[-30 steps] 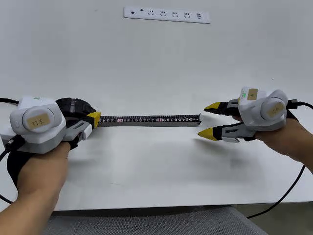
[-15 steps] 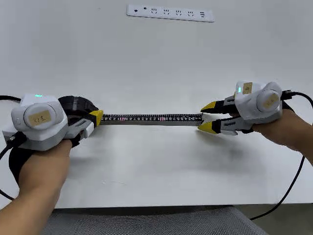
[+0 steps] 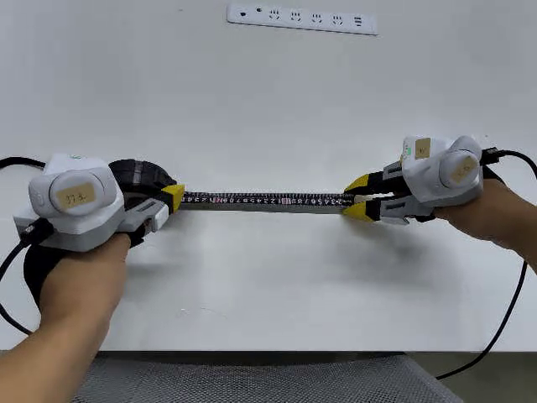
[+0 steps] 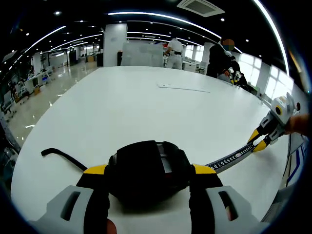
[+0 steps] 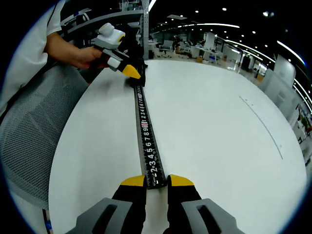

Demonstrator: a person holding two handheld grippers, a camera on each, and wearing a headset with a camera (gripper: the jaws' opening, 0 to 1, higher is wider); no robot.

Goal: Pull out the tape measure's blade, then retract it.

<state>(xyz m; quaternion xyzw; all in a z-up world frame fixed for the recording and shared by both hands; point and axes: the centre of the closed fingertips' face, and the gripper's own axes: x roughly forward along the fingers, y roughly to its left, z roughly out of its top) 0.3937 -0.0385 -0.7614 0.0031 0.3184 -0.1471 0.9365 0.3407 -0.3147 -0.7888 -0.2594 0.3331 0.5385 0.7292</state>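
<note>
The tape measure's black case rests at the left of the white table, and my left gripper is shut on it. In the left gripper view the case sits between the yellow-tipped jaws. The dark numbered blade stretches out flat to the right over the table. My right gripper is shut on the blade's far end. The right gripper view has the blade running away from the right gripper toward the left gripper.
A white power strip lies at the table's far edge. Black cables trail from both grippers, one past the left hand. A grey mesh chair is at the near edge. People stand far behind the table.
The right gripper stood open beside the blade's end a second ago; it has since shut on the end. The left gripper still holds the case.
</note>
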